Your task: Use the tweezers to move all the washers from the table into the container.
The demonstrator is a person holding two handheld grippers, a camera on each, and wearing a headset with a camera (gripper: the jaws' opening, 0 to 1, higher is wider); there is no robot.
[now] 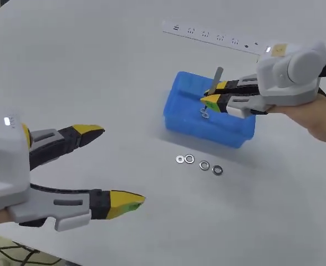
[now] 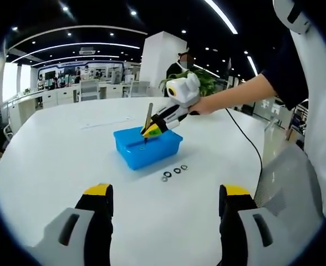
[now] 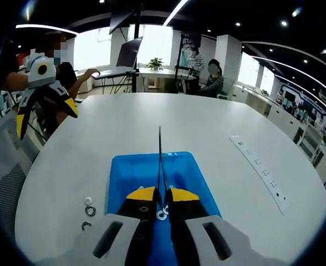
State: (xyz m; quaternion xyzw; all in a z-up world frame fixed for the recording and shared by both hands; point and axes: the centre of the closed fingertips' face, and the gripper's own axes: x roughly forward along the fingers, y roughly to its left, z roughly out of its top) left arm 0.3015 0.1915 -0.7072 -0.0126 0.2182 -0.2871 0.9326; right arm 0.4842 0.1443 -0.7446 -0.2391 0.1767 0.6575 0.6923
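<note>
White bench (image 1: pixel 96 66): my right hand-held gripper (image 1: pixel 212 94) clenches metal tweezers (image 1: pixel 218 75) over the blue plastic container (image 1: pixel 207 132); four steel washers (image 1: pixel 204 165) lie just nearer.

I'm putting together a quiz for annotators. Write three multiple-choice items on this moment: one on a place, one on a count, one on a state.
1. Where does the right gripper hold the tweezers?
A. Over the container
B. Down among the washers
C. Beyond the table's edge

2. How many washers lie on the table?
A. Two
B. Four
C. Seven

3. How does the left gripper stand?
A. Shut on a washer
B. Shut on the tweezers
C. Open

Key:
1. A: in the head view its tips hang above the blue box.
2. B: four lie in a row in front of the container.
3. C: its jaws stand wide apart with nothing between them.
</note>
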